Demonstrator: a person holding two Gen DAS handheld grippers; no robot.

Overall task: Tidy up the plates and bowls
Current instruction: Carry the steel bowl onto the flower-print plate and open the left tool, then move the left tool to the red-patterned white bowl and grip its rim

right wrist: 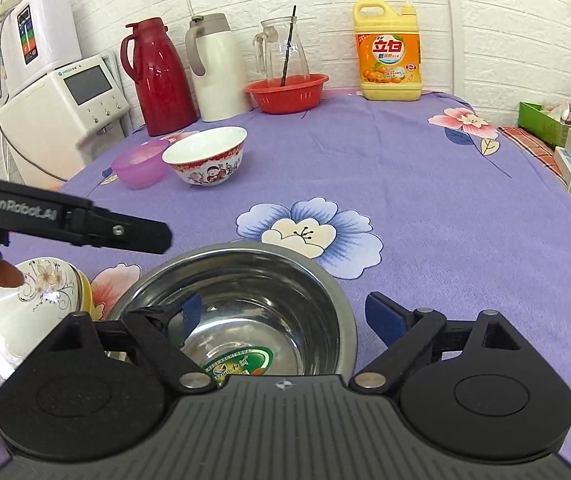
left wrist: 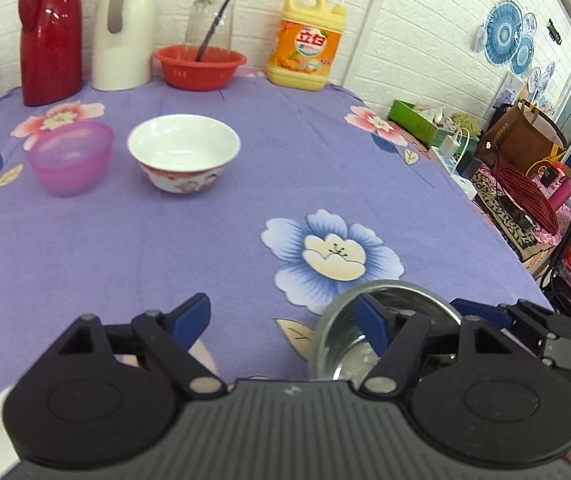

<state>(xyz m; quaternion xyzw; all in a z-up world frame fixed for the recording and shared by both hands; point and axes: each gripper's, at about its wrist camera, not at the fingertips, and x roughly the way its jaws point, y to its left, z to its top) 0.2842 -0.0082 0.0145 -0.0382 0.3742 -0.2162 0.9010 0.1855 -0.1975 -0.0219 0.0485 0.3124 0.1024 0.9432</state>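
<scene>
two grippers sit low over the near edge of the purple cloth. your left gripper (left wrist: 285, 320) has its fingers apart with nothing between them; its right finger reaches over the rim of the steel bowl (left wrist: 385, 320) without pressing on it. your right gripper (right wrist: 281, 316) straddles that bowl's near wall, left finger inside, right finger outside and clear of the rim, so it looks loosely placed, not clamped. the stacked floral dishes (right wrist: 41, 300) lie just left of the right gripper's left finger, probably the pile being built. well beyond both sets of fingers wait the white bowl (left wrist: 184, 152) and the pink bowl (left wrist: 70, 160), side by side. the stack is cut off by the gripper body, so you cannot count its pieces.
</scene>
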